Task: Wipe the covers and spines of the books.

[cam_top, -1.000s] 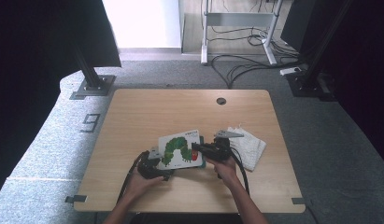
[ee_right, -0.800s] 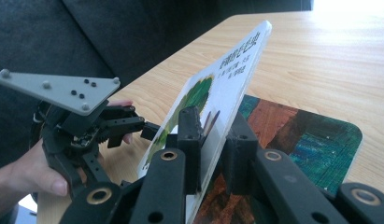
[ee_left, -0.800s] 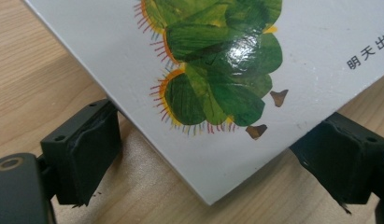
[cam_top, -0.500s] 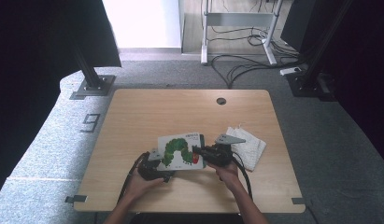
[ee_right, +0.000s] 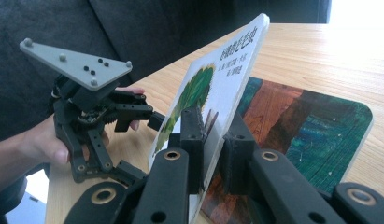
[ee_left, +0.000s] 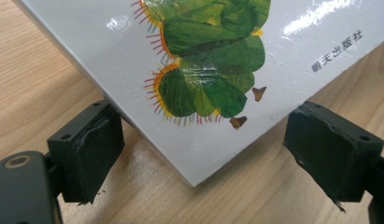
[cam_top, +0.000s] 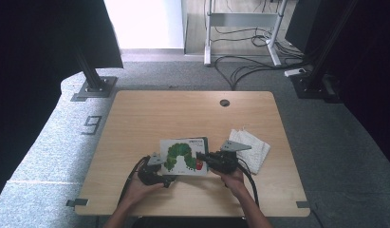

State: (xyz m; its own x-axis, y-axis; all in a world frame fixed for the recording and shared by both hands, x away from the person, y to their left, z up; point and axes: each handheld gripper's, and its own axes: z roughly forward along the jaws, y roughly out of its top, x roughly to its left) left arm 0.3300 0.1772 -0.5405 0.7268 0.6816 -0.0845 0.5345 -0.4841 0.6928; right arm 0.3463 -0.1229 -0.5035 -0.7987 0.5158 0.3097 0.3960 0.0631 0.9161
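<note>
A light wooden table (cam_top: 150,118) stands on grey carpet, cables trailing at 12 o'clock and a white cloth (cam_top: 252,148) at the book's 3 o'clock. Compared with a second ago, the right gripper (ee_right: 213,135) has lifted the cover slightly; it is clamped on the book (cam_top: 185,154), while the left gripper (ee_left: 203,144), jaws spread and lately easing inward, brackets a corner. The glossy white cover bears a green caterpillar; the book sits near the table's 6 o'clock edge.
</note>
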